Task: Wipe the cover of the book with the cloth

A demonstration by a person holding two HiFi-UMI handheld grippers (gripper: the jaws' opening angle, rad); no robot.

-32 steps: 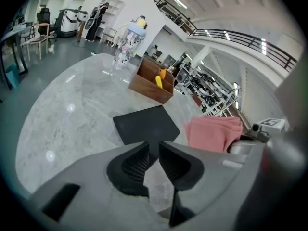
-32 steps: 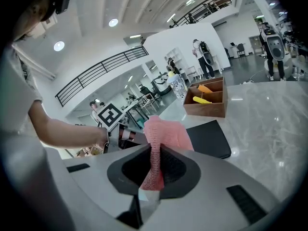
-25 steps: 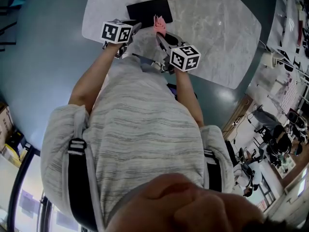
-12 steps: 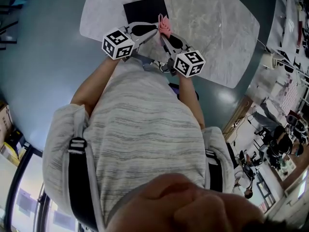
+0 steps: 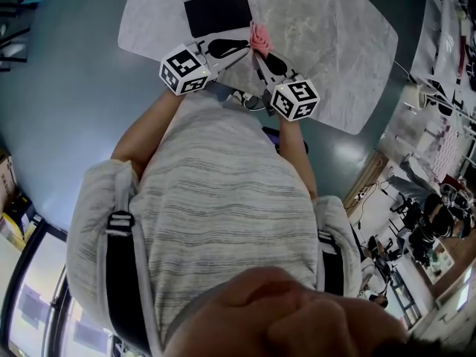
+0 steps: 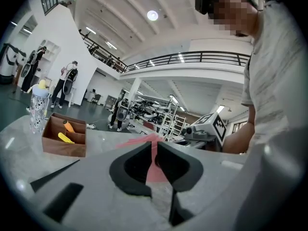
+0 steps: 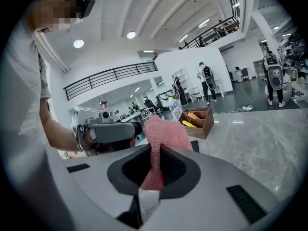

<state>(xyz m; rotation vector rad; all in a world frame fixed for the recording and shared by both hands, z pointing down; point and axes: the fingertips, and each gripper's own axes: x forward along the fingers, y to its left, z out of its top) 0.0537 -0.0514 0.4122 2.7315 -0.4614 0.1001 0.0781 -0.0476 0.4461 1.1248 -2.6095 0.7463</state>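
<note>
A black book [image 5: 216,12] lies flat on the marble table [image 5: 335,36]. In front of it a pink cloth [image 5: 260,37] hangs above the table between both grippers. My right gripper [image 5: 259,50] is shut on the cloth [image 7: 166,131], which bunches up over its jaws [image 7: 155,150]. My left gripper [image 5: 244,44] reaches in from the left. Its jaws have just been closing, and they pinch a thin edge of the cloth [image 6: 155,170]. The two grippers face each other, tips nearly touching.
A wooden box [image 6: 62,138] with yellow and orange items sits at the table's far edge, a spotted bottle [image 6: 38,112] beside it. The box [image 7: 197,121] also shows behind the cloth. People stand far off in the hall.
My left gripper has swung right and rolled, from pointing at the book to meeting the cloth. My right gripper has lifted slightly with the cloth still in it.
</note>
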